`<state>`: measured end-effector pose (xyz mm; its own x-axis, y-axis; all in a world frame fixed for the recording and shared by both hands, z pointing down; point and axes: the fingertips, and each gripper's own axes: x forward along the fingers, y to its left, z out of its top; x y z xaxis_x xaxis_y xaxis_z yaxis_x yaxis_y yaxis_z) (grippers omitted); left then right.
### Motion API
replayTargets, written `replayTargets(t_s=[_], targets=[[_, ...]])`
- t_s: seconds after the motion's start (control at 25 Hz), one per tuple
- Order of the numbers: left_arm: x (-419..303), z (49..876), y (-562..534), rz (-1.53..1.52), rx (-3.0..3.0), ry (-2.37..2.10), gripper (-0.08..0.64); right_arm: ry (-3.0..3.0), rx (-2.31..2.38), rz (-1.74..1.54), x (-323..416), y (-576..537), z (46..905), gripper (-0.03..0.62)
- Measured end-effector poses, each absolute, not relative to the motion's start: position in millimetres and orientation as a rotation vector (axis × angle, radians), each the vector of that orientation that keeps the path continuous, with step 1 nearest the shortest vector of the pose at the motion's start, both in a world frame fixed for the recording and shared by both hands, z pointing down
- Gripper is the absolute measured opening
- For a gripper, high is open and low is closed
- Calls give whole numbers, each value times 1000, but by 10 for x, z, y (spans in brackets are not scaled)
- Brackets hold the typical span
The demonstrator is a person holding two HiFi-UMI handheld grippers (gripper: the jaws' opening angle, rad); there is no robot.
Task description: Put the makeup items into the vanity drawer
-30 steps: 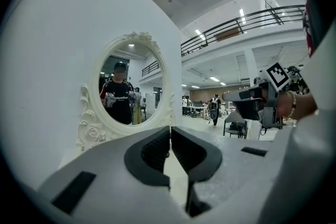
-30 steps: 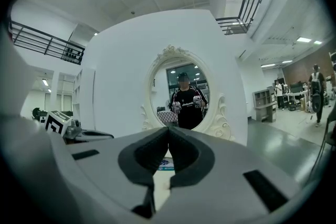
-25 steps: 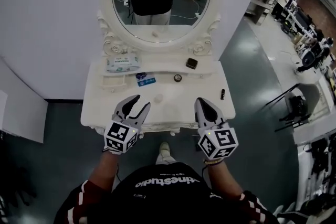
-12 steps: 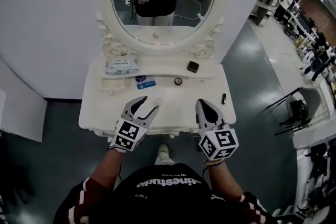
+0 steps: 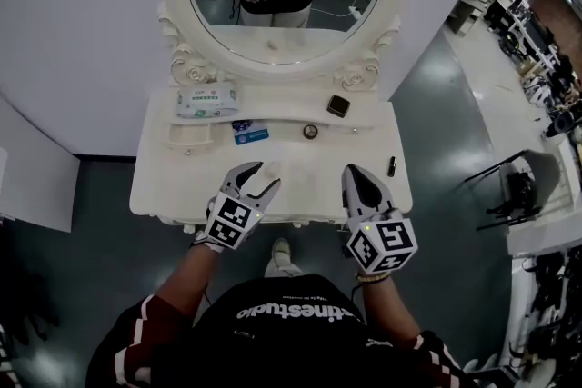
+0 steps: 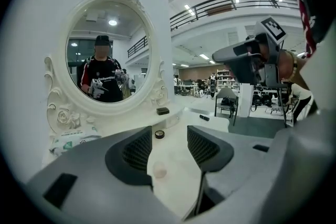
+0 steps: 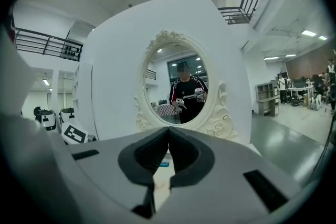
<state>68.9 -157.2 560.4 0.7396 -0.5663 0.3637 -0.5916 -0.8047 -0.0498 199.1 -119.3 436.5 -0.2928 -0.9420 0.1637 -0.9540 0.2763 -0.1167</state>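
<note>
Both my grippers are at the front edge of the vanity, and nothing is picked up yet.

My left gripper (image 5: 262, 177) has just been opening its jaws. They stand wide apart with only bare tabletop between them, I think to be ready for the drawer or a first item. My right gripper (image 5: 355, 172) has its jaws pressed together on nothing. Both are low over the front of the vanity table (image 5: 155, 191); its drawer I judge not yet opened. Farther back lie the makeup items: a small dark tube (image 5: 392, 165), a round compact (image 5: 311, 132) and a dark square case (image 5: 338, 105) below the oval mirror (image 5: 273, 32).
</note>
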Motion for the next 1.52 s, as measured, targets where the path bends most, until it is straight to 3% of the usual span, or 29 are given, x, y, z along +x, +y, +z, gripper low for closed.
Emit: replayTargets(t_s=[1.52], targets=[[899, 7656, -2209, 969, 2443, -941, 199, -2491, 1632, 449, 2327, -2114, 4897, -8]])
